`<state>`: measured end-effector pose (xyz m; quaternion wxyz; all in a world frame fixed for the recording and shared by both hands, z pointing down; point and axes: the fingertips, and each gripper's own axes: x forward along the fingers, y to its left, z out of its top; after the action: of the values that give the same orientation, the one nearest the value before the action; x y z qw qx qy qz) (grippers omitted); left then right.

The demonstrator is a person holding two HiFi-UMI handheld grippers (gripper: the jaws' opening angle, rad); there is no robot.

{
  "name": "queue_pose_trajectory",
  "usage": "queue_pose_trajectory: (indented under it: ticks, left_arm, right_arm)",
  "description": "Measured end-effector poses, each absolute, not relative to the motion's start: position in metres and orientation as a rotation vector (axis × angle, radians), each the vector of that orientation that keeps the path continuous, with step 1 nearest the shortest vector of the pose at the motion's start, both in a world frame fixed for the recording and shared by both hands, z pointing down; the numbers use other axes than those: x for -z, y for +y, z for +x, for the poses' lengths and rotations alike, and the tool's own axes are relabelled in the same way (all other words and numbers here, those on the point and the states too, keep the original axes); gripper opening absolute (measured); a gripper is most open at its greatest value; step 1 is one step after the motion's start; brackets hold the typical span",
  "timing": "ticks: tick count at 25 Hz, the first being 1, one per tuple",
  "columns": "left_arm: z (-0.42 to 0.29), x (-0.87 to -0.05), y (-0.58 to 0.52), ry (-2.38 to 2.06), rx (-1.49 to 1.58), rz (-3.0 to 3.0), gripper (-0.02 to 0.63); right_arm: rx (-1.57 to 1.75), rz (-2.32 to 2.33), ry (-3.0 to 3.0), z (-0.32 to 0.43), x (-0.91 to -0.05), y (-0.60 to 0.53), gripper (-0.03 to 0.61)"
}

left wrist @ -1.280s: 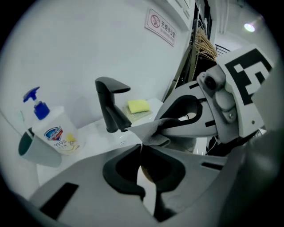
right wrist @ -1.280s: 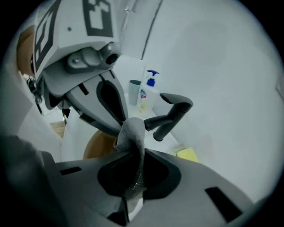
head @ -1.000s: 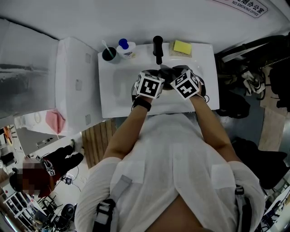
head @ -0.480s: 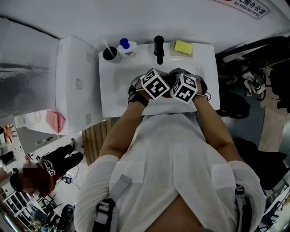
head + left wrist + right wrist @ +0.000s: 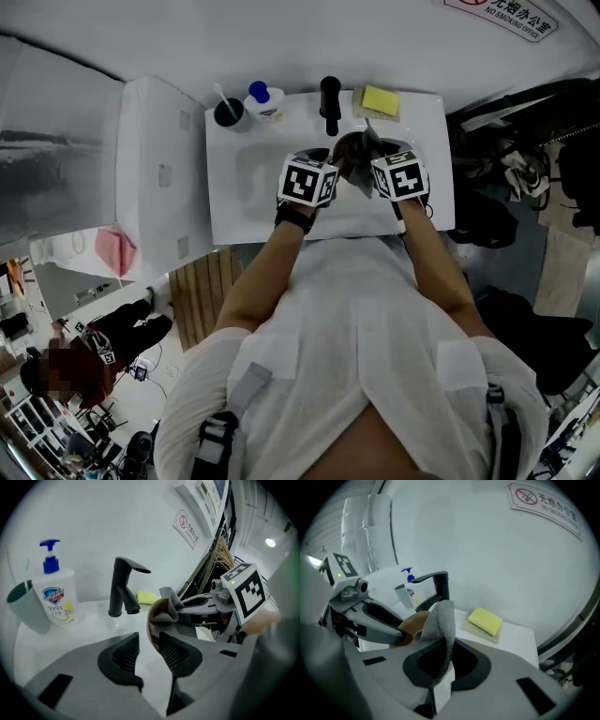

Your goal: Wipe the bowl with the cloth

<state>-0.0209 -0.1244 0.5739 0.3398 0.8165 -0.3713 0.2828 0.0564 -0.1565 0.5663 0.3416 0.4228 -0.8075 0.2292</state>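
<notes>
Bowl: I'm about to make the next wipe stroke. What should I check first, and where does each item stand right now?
1. Right gripper shut on cloth: ok.
2. Cloth touching bowl: ok, it drapes over the rim.
3. Left gripper clamped on bowl: not ok. Its jaws have just been opening, and the rim sits between them unpressed.
4. Bowl supported from below: cannot tell, underside hidden.
5. Sponge clear of bowl: ok.
</notes>
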Motion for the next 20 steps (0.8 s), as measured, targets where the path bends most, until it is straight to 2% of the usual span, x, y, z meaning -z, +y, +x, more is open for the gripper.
queue_pose_trajectory:
  ticks: [2,9,20]
  left_arm:
    - [-0.016,-0.575,-0.124,-0.979,-0.75,2.109,0.066]
    - [-0.013,-0.577,-0.126,-0.922,-0.87,2.148,0.065]
    - [-0.013,-0.578,-0.116,-0.684,-1.331,2.296,0.034]
  right_arm:
    - [-0.634,1.135,-2.095,0.057,-0.568,-0.155,0.037]
    - [-0.649,1.074,-2.068,0.058,-0.574,-0.148,0.037]
    - [-0.138,0.576,-1.979,0.027,-0.583,-0.128,0.041]
